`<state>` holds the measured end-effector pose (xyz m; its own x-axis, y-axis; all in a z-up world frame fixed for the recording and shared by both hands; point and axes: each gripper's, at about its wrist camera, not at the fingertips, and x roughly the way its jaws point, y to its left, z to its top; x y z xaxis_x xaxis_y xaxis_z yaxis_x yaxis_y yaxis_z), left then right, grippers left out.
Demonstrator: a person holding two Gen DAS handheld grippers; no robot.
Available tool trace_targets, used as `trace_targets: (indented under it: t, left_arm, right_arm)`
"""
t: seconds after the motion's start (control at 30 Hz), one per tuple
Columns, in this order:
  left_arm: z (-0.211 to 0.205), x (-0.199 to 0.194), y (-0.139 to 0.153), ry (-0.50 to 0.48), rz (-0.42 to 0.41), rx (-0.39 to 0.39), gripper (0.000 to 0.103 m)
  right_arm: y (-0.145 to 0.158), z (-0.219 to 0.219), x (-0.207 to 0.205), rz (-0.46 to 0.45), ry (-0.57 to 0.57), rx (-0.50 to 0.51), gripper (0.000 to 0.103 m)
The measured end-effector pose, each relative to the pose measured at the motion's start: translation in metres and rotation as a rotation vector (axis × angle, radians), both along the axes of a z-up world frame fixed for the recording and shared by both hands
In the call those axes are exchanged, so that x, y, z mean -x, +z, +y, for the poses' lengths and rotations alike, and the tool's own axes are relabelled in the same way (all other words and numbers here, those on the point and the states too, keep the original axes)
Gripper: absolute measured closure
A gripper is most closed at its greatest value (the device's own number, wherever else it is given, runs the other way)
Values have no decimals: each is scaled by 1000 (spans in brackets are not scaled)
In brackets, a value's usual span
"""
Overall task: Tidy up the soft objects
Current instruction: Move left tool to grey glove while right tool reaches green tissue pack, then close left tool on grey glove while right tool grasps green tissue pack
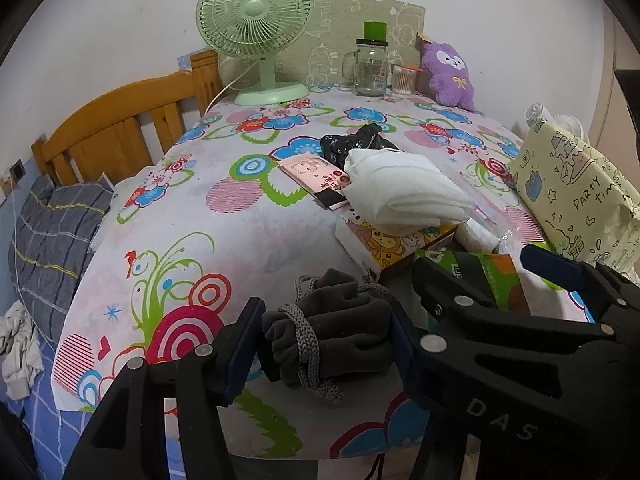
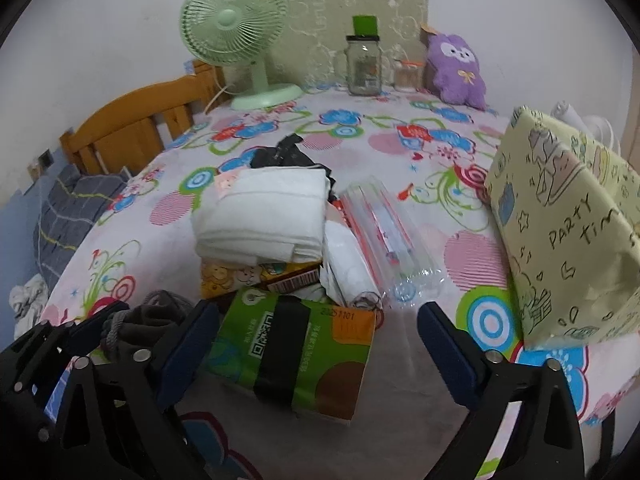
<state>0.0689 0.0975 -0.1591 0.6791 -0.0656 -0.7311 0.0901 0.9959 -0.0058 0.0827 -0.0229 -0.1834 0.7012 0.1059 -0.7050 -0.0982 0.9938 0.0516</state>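
Note:
My left gripper [image 1: 324, 344] is shut on a dark grey drawstring pouch [image 1: 336, 332] near the table's front edge; the pouch also shows at the left of the right wrist view [image 2: 140, 320]. My right gripper [image 2: 316, 340] is open, its fingers either side of a green tissue pack [image 2: 296, 352], which also shows in the left wrist view [image 1: 488, 276]. Behind lie folded white cloth [image 2: 264, 216] on a cartoon box [image 2: 244, 276], a black item [image 2: 288, 156] and a clear plastic sleeve [image 2: 388, 240]. A purple plush [image 2: 456, 68] leans at the back.
A green fan [image 2: 236, 32], a glass jar [image 2: 364, 64] and a small cup [image 2: 408, 74] stand at the back of the flowered tablecloth [image 2: 472, 256]. A yellow wrapped parcel [image 2: 568, 224] stands at the right. A wooden bed frame [image 1: 120, 128] and bedding lie left.

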Motion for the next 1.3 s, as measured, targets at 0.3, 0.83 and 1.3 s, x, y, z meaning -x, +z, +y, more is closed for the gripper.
trace_targets:
  t: [0.3,0.83,1.3]
  left_arm:
    - [-1,-6,-3,3,14,5,41]
    - [-19,-14,5,-15,3,18,43]
    - [-34,-13,24,-26,-31,19,43]
  right_arm:
    - [-3,8,-5,33,19,-15,31]
    - [8,-11,-5,13,-2,-55,64]
    - [31,-23,2,-41,9,-66,78]
